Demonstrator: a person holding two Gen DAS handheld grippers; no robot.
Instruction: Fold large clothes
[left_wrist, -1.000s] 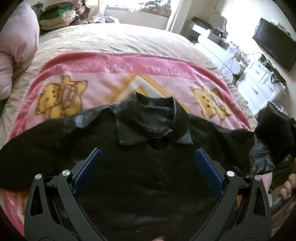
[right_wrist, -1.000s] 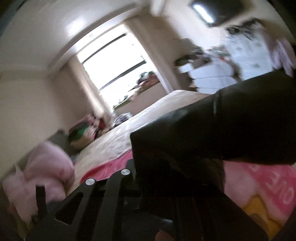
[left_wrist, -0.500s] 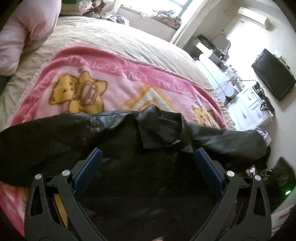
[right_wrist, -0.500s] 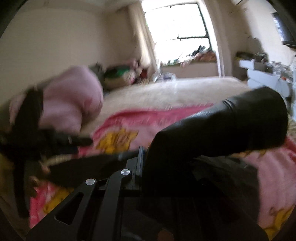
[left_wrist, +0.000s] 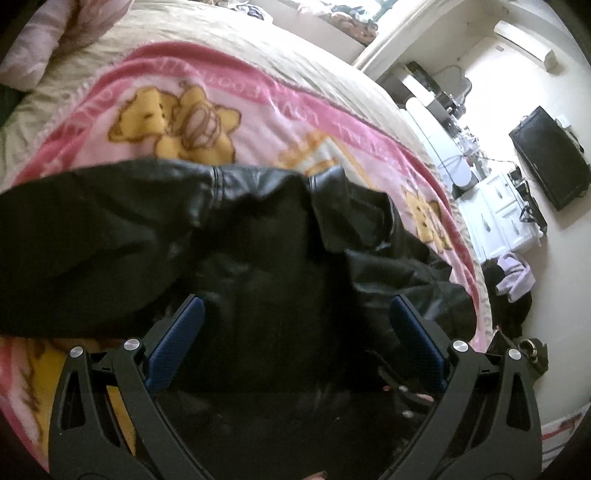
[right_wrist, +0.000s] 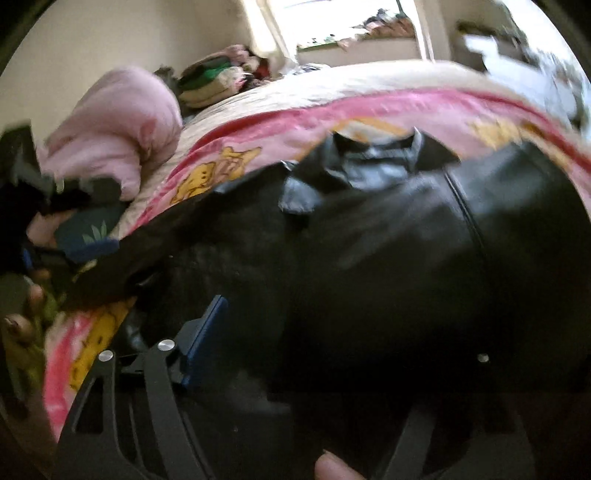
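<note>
A large black leather jacket (left_wrist: 258, 236) lies on a pink bear-print blanket (left_wrist: 177, 118) on the bed, collar (left_wrist: 347, 210) away from me. My left gripper (left_wrist: 295, 332) hovers open over the jacket's body, blue pads (left_wrist: 173, 343) wide apart and empty. In the right wrist view the jacket (right_wrist: 369, 240) fills the frame, its collar (right_wrist: 369, 166) at the top. One sleeve (right_wrist: 517, 221) drapes over my right gripper (right_wrist: 314, 332); its left pad (right_wrist: 207, 332) shows, the right finger is hidden under the leather, and the jaws look shut on the sleeve.
A pink pillow (right_wrist: 118, 125) and a pile of clothes (right_wrist: 218, 81) sit at the head of the bed. White drawers (left_wrist: 506, 214) and a wall TV (left_wrist: 550, 155) stand right of the bed. A person's hand (right_wrist: 22, 321) shows at the left edge.
My right gripper has swung the sleeve leftward across the jacket's body. The right sleeve now lies bunched over the jacket. My left gripper shifted left and stayed open.
</note>
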